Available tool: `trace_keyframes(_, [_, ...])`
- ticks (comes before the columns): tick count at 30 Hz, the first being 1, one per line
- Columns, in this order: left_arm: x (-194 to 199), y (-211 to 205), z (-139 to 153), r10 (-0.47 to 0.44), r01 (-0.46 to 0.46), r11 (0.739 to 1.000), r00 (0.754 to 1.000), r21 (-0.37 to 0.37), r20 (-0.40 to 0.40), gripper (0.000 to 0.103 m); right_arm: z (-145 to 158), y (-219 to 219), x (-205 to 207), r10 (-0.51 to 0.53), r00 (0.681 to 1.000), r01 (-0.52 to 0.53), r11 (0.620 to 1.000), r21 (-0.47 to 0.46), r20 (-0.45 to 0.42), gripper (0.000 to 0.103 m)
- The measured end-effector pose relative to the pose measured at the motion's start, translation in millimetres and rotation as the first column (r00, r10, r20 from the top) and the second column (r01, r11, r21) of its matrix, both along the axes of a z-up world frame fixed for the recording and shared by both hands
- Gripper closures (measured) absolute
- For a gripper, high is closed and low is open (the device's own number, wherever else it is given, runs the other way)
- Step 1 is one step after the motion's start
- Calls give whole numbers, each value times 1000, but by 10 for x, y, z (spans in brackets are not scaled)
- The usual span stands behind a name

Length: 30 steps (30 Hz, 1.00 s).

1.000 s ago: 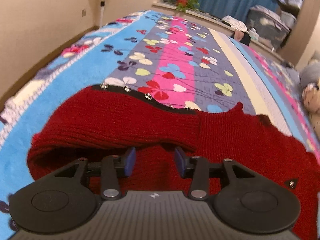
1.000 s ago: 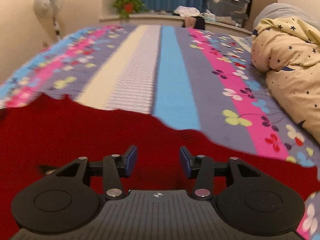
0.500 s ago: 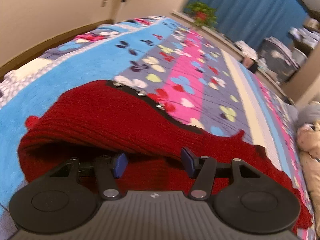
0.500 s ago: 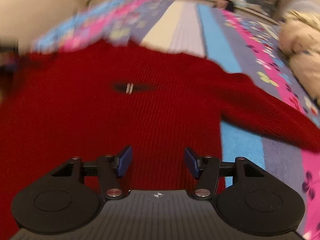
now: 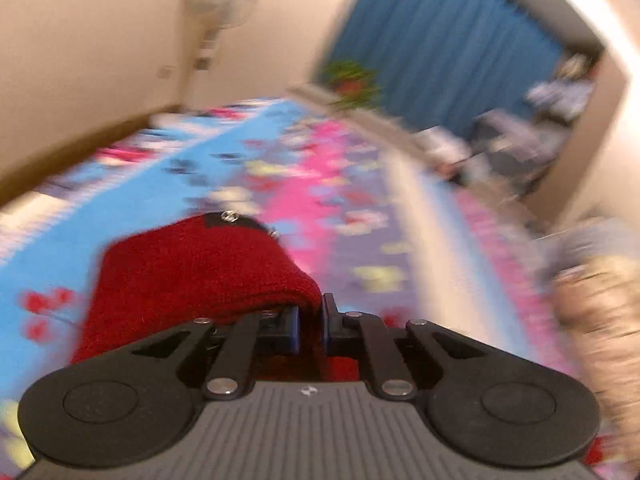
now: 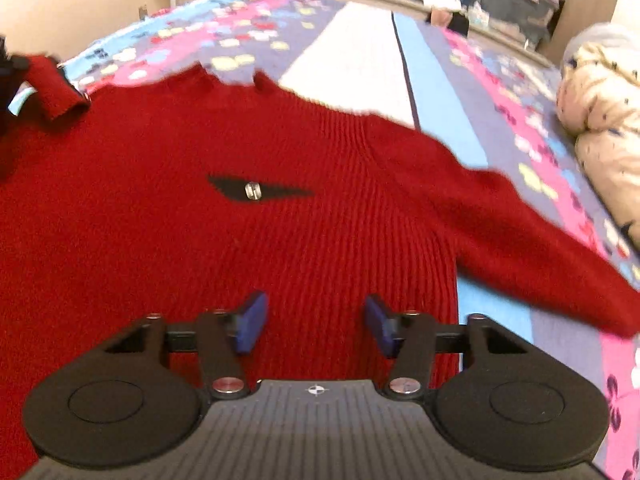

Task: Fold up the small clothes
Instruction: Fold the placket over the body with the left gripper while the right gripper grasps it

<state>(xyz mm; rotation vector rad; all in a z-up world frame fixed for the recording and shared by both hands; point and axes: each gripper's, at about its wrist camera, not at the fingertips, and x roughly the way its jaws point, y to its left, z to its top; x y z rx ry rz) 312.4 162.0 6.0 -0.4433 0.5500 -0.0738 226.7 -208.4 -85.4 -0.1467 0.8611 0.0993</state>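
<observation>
Left hand-held gripper (image 5: 311,326): clenched on a fold of the red sweater (image 6: 248,240), at the left sleeve (image 5: 200,268), lifted clear of the bed (image 5: 360,208). View heavily blurred; depth of bite probably shallow, knit showing only at the pad tips. Risk: slip-out mid-fold if the sleeve is swung fast, dropping it bunched.

Sweater body: spread flat on the bed, black slit with metal stud (image 6: 252,191) at centre.

Right hand-held gripper (image 6: 314,326): jaws closing, parted above the lower body, nothing pinched. Risk: closing here grabs both layers and drags the body askew. Right sleeve (image 6: 520,236) outstretched, unfolded.
</observation>
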Motion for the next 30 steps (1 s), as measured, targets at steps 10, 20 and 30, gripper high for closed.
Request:
trace_keyframes(10, [-474,-1478,-274,-504,523,851,841,58,-196,70,61,-10,82,-14,1000,10,982,190,20,59])
trace_keyframes(20, [-929,-721,-51,-274,380,814,918,440,-287,68,35,-308,193,-162,986,166,921,352,-39,58])
trace_keyframes(30, [-1222,-254,-176,-169,220,796,975,564,-141,61,-126,-548,348,-305,945,328,857,396,-121,43])
